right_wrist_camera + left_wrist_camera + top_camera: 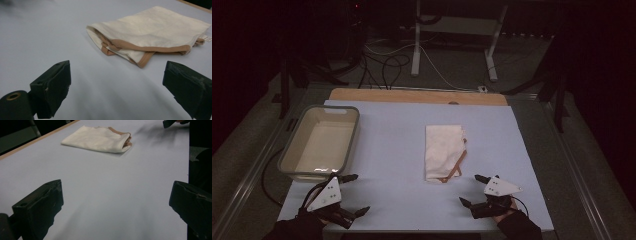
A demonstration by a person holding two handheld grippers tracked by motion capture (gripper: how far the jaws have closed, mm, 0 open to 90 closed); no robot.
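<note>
- Folded cream cloth with a tan-brown trim: I see it lying flat on the pale blue table cover, a little right of the middle, its trimmed edges turned toward the near and right sides. Neither gripper touches it.
- Far left, I have a shallow rectangular grey plastic bin sitting on the cover's left edge, its long side running away from me.
- Just in front of the bin's near end is my left gripper, held in a dark-gloved hand. Its two black jaws stand wide apart with only bare cover between them. In the left gripper view the cloth lies well ahead, far from the jaws.
- Right of the cloth's near corner is my right gripper, held in the other gloved hand. Its jaws also stand wide apart and hold nothing. In the right gripper view the cloth lies near, just beyond the jaw tips, trim facing the camera.
- A light wooden board edge shows along the far side of the cover.
</note>
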